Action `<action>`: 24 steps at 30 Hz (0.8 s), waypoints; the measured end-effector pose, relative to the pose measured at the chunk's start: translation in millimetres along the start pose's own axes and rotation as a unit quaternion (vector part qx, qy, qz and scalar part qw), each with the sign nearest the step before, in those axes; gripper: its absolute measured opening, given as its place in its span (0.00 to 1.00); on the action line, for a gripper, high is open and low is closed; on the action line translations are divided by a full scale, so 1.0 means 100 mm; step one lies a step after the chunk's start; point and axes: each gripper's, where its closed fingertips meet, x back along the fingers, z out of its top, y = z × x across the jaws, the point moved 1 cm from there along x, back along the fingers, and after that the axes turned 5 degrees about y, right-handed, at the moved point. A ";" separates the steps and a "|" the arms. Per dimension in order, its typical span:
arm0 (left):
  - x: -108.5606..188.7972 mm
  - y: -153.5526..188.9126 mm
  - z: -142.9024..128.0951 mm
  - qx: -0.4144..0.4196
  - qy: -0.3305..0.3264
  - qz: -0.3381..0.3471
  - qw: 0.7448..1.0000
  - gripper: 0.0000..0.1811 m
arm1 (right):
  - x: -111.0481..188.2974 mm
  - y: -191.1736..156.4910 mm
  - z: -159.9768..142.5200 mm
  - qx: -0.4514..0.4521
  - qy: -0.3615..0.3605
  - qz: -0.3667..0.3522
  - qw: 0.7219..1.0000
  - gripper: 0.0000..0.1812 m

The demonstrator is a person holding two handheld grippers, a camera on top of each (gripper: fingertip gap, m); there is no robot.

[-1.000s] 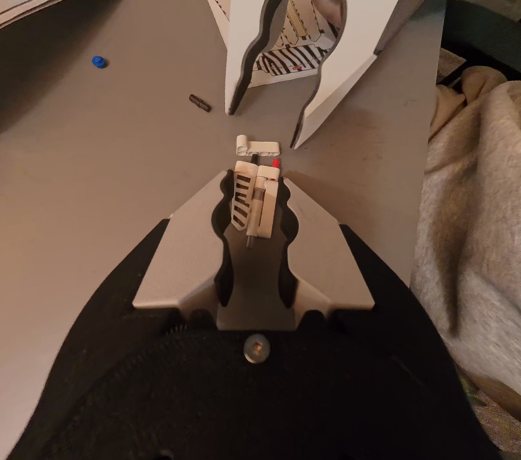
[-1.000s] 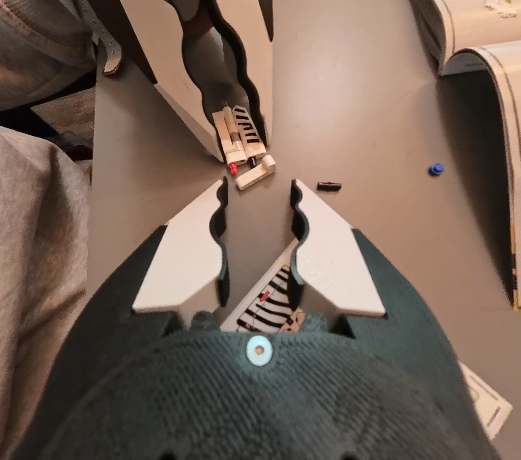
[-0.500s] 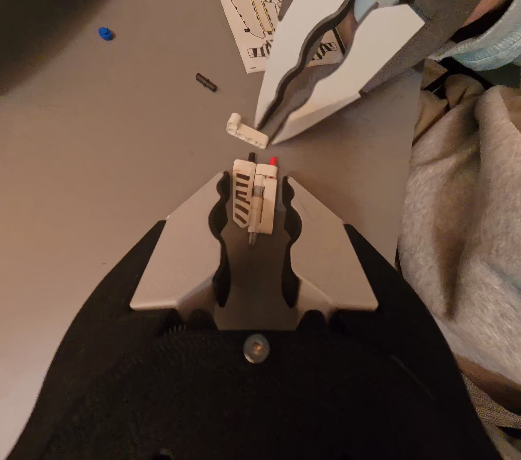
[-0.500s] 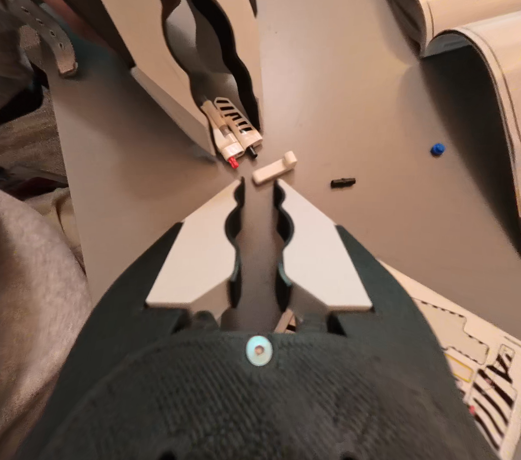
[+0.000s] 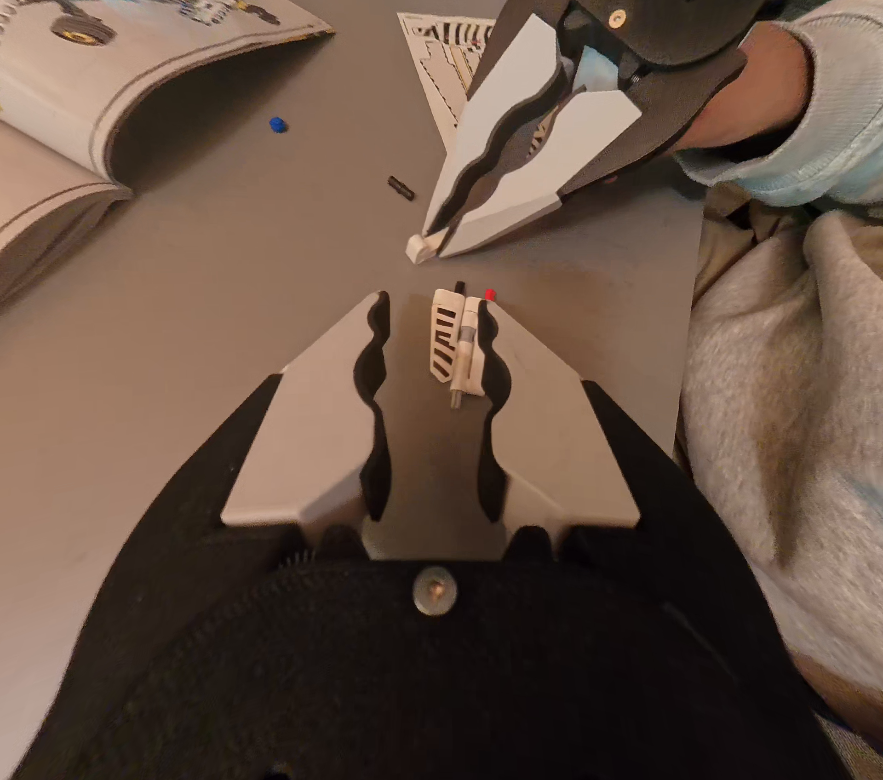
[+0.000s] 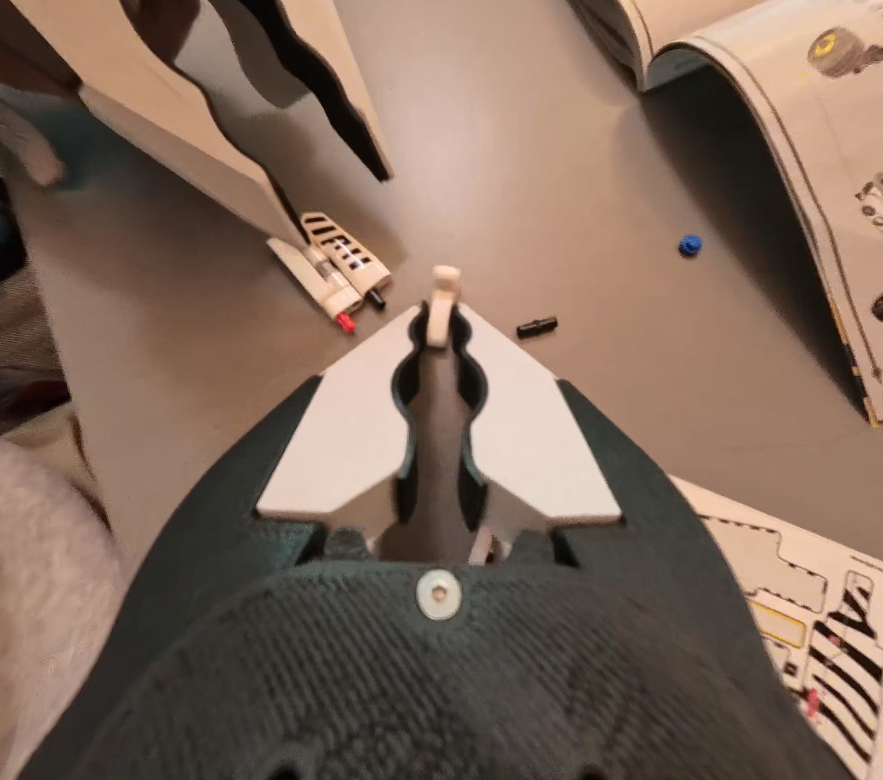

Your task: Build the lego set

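My left gripper [image 5: 435, 300] is open. A small white assembly [image 5: 456, 341] with a black-striped panel, a black pin and a red pin lies on the grey table [image 5: 215, 279] between its fingers, against the right finger. My right gripper [image 6: 440, 312] is shut on a white L-shaped beam [image 6: 442, 303] that sticks out past its tips. In the left wrist view that gripper [image 5: 432, 243] holds the beam [image 5: 420, 246] low, just beyond the assembly. In the right wrist view the assembly [image 6: 339, 274] lies left of the beam, below the open left gripper [image 6: 334, 203].
A black pin [image 5: 400, 188] and a blue stud [image 5: 277, 125] lie loose on the table. An open instruction booklet [image 5: 119, 40] is at the left, a sticker sheet [image 5: 444, 54] behind the right gripper. Grey cloth [image 5: 788, 422] lies past the table's right edge. The gap from one gripper's tips to the other's is roughly 5 centimetres.
My left gripper has opened and let go of the assembly, which now rests against its right finger. My right gripper has closed on the white beam.
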 end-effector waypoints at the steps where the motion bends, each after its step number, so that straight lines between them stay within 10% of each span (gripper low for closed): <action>1: 0.02 -0.02 0.02 -0.001 0.007 0.005 1.000 0.20 | 0.01 0.01 -0.01 0.002 -0.005 -0.001 1.000 0.04; 6: 0.03 0.19 0.18 0.000 0.057 -0.057 0.997 0.23 | 0.26 -0.21 0.07 -0.077 0.007 0.120 0.990 0.04; 12: -0.18 0.64 0.34 -0.083 0.069 -0.102 0.989 0.19 | 0.71 -0.48 0.23 -0.291 0.009 0.339 0.894 0.03; 24: -0.10 0.38 0.10 -0.034 0.007 -0.070 0.997 0.14 | 0.47 -0.42 -0.33 -0.204 -0.112 0.262 0.936 0.09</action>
